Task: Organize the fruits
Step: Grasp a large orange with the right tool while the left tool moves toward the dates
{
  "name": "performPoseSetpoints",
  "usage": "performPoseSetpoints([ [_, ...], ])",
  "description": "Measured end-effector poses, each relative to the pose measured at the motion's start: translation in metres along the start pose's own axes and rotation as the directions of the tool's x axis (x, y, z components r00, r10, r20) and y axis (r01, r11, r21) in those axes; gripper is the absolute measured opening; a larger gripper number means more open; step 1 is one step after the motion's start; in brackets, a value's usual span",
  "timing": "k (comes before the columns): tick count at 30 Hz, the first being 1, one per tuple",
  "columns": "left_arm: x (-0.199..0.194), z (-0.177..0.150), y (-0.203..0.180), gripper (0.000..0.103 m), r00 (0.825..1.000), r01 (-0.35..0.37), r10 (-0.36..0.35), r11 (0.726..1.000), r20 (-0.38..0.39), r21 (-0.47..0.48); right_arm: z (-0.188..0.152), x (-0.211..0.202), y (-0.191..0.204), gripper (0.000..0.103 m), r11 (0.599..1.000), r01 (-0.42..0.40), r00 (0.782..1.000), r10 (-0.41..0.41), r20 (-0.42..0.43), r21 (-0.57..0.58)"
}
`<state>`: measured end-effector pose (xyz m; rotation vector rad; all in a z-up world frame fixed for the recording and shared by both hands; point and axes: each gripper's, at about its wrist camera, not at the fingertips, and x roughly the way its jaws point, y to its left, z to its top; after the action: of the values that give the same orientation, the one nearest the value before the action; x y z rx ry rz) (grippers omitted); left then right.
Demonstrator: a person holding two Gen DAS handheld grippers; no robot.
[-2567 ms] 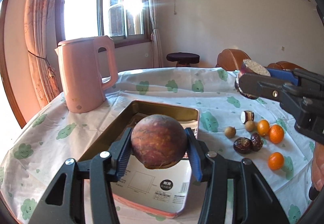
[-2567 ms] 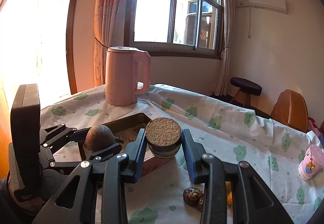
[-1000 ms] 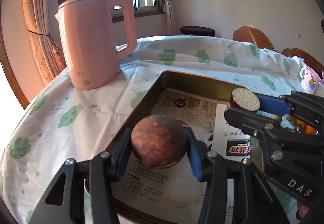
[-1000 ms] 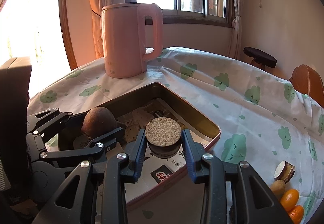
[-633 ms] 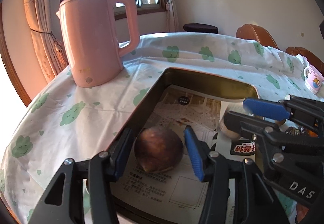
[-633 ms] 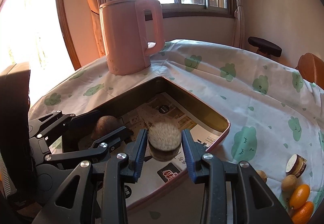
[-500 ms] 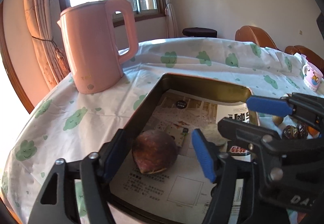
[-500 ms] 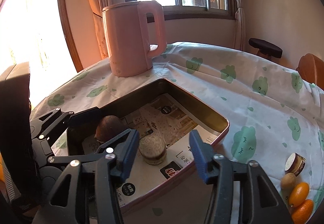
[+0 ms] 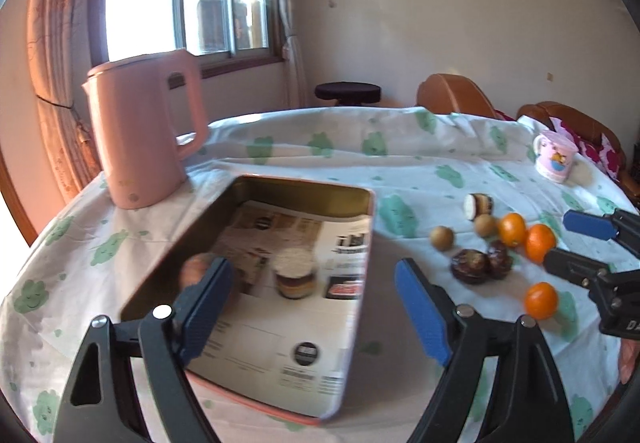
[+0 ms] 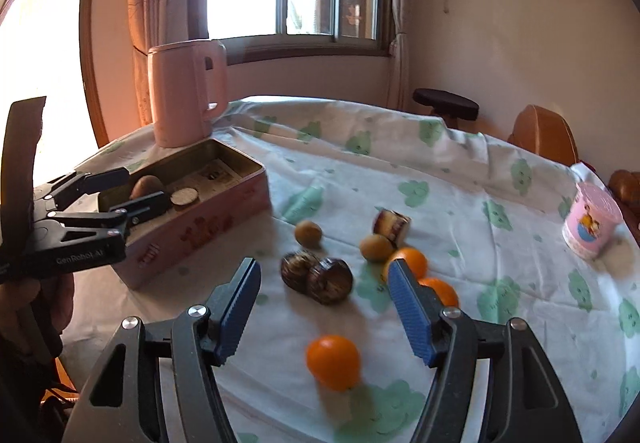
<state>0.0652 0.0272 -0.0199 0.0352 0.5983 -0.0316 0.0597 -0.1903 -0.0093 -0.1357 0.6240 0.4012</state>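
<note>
Left tongs (image 9: 312, 299) are spread wide over the tin box (image 9: 370, 227), nothing gripped. Right tongs (image 10: 320, 307) are spread, empty, above two dark fruits (image 10: 316, 275) on the surface (image 10: 460, 179). A round brown fruit (image 10: 146, 185) and a cut fruit piece (image 10: 185, 197) are seen inside the box.

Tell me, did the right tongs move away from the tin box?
Yes. The right tongs, earlier over the tin box, have swung right and now hang open over the loose fruit, near the nearest orange. The box lies off to their left.
</note>
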Motion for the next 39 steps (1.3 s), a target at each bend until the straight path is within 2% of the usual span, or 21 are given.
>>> performPoseSetpoints([
  [4,0.006,-0.002,-0.024,0.086,0.999,0.034,-0.033,0.999,-0.032,0.019,-0.016,0.007,-0.018,0.068,0.999,-0.001,0.999,0.003,-0.045,0.048],
  [7,0.011,-0.003,-0.040,0.086,0.998,0.047,-0.045,0.998,-0.052,0.039,-0.022,0.015,-0.026,0.068,0.996,-0.035,0.996,0.042,-0.078,0.085],
  [13,0.018,0.000,-0.067,0.086,0.995,0.072,-0.067,0.995,-0.073,0.075,-0.030,0.027,-0.022,0.067,0.993,-0.079,0.986,0.090,-0.141,0.083],
  [18,0.026,0.003,-0.082,0.086,0.992,0.090,-0.082,0.992,-0.095,0.091,-0.036,0.037,-0.024,0.052,0.991,-0.100,0.975,0.115,-0.192,0.086],
  [19,0.027,0.003,-0.085,0.086,0.992,0.093,-0.084,0.991,-0.097,0.093,-0.037,0.038,-0.025,0.045,0.990,-0.110,0.973,0.125,-0.192,0.087],
  [22,0.030,0.005,-0.091,0.086,0.991,0.099,-0.089,0.990,-0.103,0.099,-0.037,0.038,-0.024,0.035,0.989,-0.125,0.972,0.139,-0.191,0.084],
  [23,0.031,0.005,-0.093,0.086,0.990,0.108,-0.097,0.989,-0.105,0.101,-0.036,0.037,-0.024,0.035,0.988,-0.129,0.973,0.142,-0.184,0.082],
  [27,0.035,0.009,-0.103,0.083,0.988,0.127,-0.115,0.984,-0.099,0.123,-0.031,0.023,-0.031,0.034,0.993,-0.071,0.990,0.082,-0.112,0.094],
  [30,0.039,0.011,-0.115,0.078,0.986,0.144,-0.130,0.978,-0.102,0.149,-0.024,0.012,-0.044,0.034,0.995,0.034,0.998,-0.028,-0.058,0.098],
  [33,0.047,0.012,-0.128,0.071,0.983,0.157,-0.137,0.971,-0.120,0.178,-0.021,0.008,-0.058,0.034,0.983,0.143,0.990,-0.140,-0.034,0.116],
  [34,0.050,0.012,-0.132,0.065,0.982,0.161,-0.138,0.969,-0.129,0.186,-0.021,0.009,-0.063,0.034,0.977,0.174,0.985,-0.172,-0.032,0.123],
  [39,0.063,0.013,-0.151,0.061,0.973,0.193,-0.156,0.954,-0.169,0.231,-0.024,0.012,-0.078,0.034,0.963,0.221,0.975,-0.217,-0.044,0.154],
])
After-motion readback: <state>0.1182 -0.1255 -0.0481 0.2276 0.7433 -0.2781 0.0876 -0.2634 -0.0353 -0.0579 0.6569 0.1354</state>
